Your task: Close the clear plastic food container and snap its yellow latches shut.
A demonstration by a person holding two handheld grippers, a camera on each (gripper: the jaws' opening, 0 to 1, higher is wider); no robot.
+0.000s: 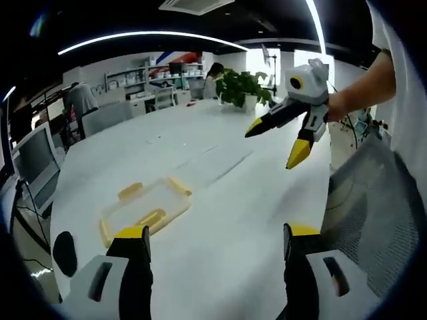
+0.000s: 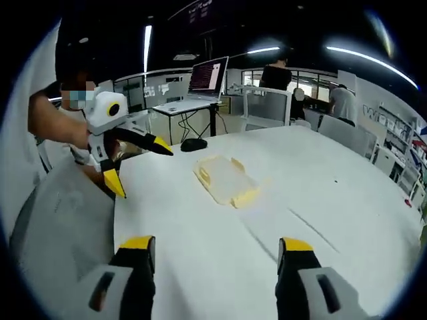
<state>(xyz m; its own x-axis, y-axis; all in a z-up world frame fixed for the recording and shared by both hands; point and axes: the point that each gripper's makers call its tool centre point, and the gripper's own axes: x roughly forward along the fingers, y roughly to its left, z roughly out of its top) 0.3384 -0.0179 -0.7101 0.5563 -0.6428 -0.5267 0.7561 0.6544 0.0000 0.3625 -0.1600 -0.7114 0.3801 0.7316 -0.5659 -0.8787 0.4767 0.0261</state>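
Container (image 1: 145, 209) (image 2: 225, 179) flat on table (image 1: 220, 220), long axis diagonal

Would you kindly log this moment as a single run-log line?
container: on white table, untouched | left tongs: open, above table | right tongs: open, above table | latches: state unclear

container (image 1: 145, 207) latch state too small, shelf contents (image 1: 133, 79) blurred

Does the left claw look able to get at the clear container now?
Probably yes: the left claw is open, and bare white table lies between it and the container; nothing blocks it.
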